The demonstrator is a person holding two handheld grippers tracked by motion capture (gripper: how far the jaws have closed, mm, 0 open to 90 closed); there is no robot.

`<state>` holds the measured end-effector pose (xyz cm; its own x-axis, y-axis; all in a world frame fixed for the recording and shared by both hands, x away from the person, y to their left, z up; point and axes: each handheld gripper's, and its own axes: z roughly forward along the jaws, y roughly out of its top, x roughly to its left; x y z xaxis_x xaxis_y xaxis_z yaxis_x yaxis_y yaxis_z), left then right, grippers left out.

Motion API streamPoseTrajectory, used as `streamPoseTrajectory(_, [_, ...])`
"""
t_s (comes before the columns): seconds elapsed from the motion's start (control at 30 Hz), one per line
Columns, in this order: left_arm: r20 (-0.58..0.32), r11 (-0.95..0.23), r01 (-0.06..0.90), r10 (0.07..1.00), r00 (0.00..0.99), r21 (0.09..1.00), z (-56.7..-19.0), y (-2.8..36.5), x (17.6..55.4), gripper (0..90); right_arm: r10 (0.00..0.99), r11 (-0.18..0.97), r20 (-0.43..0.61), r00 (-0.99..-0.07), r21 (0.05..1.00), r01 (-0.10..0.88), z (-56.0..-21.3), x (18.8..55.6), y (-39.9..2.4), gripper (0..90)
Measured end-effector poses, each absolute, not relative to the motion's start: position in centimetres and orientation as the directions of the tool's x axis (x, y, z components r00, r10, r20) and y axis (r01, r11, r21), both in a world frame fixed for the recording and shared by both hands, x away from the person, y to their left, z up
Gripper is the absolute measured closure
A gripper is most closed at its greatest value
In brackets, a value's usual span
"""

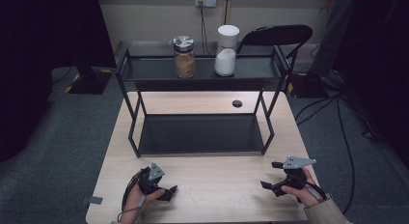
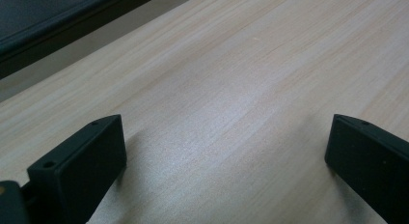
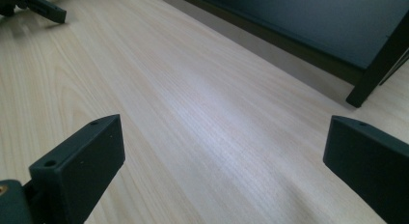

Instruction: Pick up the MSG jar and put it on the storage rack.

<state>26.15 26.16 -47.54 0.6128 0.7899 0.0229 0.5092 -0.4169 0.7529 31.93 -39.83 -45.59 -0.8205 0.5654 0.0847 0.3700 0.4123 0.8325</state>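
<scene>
Both grippers rest low over the near edge of the wooden table, jaws spread wide and holding nothing.

The left gripper (image 1: 166, 191) sits near the front left corner of the table (image 1: 217, 200), its jaws turned toward the middle of the front edge; in the left gripper view its jaws stand wide apart over bare wood; the right gripper (image 1: 270, 178) sits near the front right corner, jaws pointing left toward the other gripper, and in the right gripper view they are just as wide, with nothing between them; behind both, a black two-tier shelf (image 1: 200, 134) stands across the middle of the table; on its top tier, near the far edge, a jar of brown grains (image 1: 184, 57) with a metal lid stands just left of a white-lidded jar (image 1: 226, 50) of white powder, the two apart, both well away from the grippers.
</scene>
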Motion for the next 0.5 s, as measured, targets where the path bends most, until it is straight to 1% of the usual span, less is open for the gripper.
streamPoseTrajectory(0.17, [0.023,-0.417,0.509,0.79,0.613,0.753,-47.54,26.16,26.15,0.0,0.553,0.463,0.047,-0.832,0.812,0.354,-45.79,31.85,-39.65,0.3])
streamPoseTrajectory(0.5, [0.022,-0.417,0.509,0.79,0.613,0.753,-47.54,26.17,26.16,0.0,0.564,0.516,0.005,-0.825,0.779,0.357,-45.86,31.64,-39.34,1.1])
